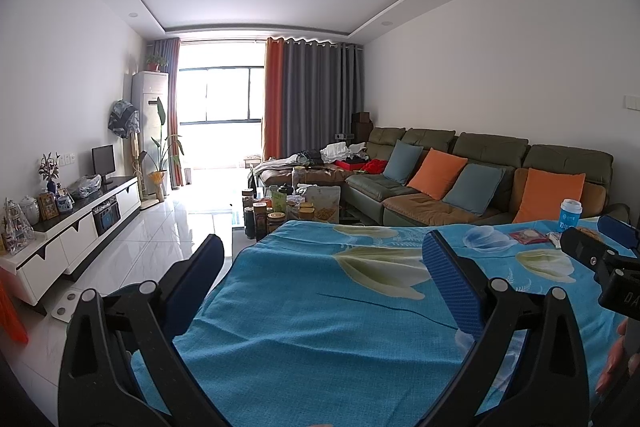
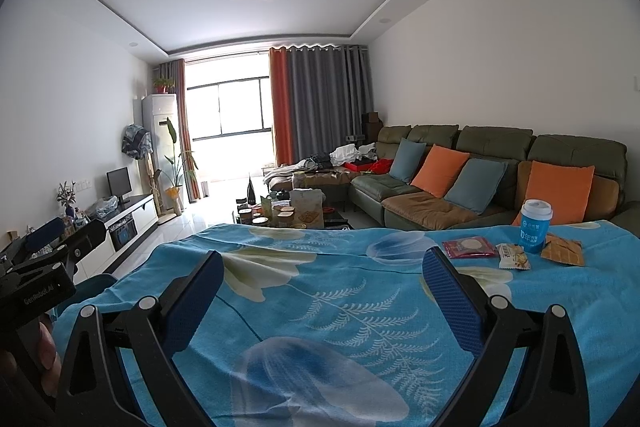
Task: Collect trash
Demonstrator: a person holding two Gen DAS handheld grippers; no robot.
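Trash lies at the far right of a table under a blue floral cloth (image 2: 320, 291): a blue paper cup with a white lid (image 2: 535, 225), a red flat wrapper (image 2: 469, 247), a small white-yellow snack packet (image 2: 513, 256) and an orange-brown packet (image 2: 562, 251). The cup (image 1: 570, 215) and red wrapper (image 1: 527, 236) also show in the left wrist view. My right gripper (image 2: 322, 267) is open and empty above the cloth, left of the trash. My left gripper (image 1: 322, 251) is open and empty over the table's left part.
A green sofa with orange and blue cushions (image 2: 480, 171) stands behind the table on the right. A coffee table crowded with jars and boxes (image 1: 288, 207) is straight ahead. A white TV cabinet (image 1: 76, 231) lines the left wall.
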